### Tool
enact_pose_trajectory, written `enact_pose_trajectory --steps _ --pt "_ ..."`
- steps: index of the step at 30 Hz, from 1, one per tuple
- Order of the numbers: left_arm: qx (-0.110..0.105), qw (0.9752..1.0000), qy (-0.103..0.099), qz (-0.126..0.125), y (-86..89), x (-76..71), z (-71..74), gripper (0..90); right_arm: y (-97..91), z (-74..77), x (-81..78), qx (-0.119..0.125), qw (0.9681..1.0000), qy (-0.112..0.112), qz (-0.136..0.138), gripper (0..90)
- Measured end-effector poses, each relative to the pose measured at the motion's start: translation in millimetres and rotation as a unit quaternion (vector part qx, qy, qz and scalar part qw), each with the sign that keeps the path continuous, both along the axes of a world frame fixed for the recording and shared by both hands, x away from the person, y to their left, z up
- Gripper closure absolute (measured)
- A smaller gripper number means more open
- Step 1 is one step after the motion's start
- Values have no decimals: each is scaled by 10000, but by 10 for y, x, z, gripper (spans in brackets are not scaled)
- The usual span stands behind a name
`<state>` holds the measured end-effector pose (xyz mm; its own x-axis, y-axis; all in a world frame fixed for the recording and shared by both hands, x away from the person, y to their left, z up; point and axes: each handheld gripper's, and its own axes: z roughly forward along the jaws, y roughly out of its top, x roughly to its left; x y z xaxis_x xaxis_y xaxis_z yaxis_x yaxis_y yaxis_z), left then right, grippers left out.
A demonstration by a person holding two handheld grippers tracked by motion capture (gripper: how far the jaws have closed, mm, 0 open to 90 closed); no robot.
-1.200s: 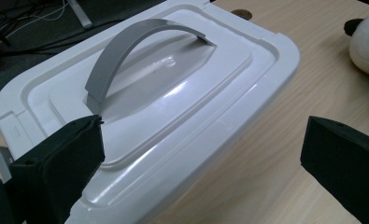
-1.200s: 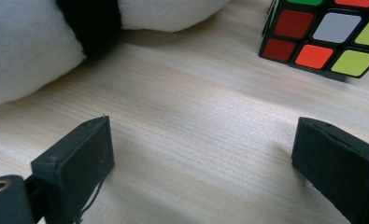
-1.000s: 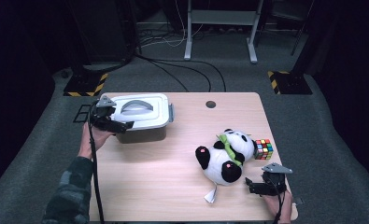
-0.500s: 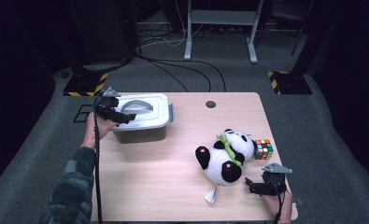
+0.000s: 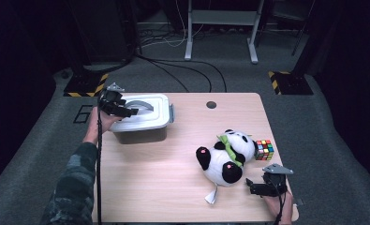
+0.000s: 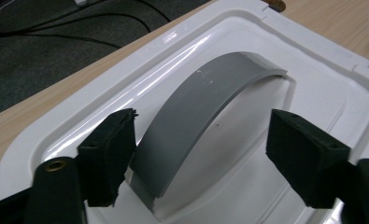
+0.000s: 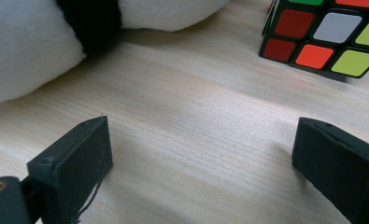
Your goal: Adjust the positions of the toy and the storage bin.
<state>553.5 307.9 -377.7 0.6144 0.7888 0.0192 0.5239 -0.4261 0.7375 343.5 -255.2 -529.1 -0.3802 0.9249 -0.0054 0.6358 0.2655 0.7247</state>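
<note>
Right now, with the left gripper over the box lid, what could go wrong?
The left gripper has just been closing, yet its jaws straddle the grey handle off-centre: one pad nearly touches, the other stands well clear. The grip may land skewed and slip off the curved arch.

A lift might also drag the whole box if the white lid is latched.

The right gripper rests open beside the panda, steadying nothing.

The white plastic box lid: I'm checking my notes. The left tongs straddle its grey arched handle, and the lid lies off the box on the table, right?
Not quite. The left tongs do straddle the grey arched handle, but the high view shows the white plastic box lid sitting on its box.
</note>
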Motion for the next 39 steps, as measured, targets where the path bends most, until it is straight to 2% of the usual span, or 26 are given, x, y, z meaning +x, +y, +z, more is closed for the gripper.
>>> enact_pose_trajectory --steps 6,13,16,19,26,31,33,37,39 --pt "59 9999 -81 77 13 -6 -5 393 0 0 0 1 10000 1 1 43" --pt "-31 9998 -70 182 20 -63 -6 452 -1 0 0 3 10000 -1 0 43" --pt "-82 9996 -9 259 -10 -111 1 451 0 0 0 1 10000 -1 -1 43" --pt "-116 9997 68 222 -44 -162 10 433 0 0 -1 0 10000 -1 -3 43" --pt "91 9999 99 -25 -188 -312 20 360 0 0 -1 -1 10000 0 -3 43" --pt "149 9997 -189 -50 -209 -254 36 404 0 0 0 1 10000 0 -4 43" --pt "56 9999 -95 -84 -209 -206 37 439 0 0 -1 0 10000 -1 -4 43" --pt "138 9997 -28 -206 -231 -147 35 549 -1 0 0 1 10000 -1 0 44" --pt "241 9994 -28 -233 -245 -148 41 570 -1 0 0 2 10000 -2 2 44"
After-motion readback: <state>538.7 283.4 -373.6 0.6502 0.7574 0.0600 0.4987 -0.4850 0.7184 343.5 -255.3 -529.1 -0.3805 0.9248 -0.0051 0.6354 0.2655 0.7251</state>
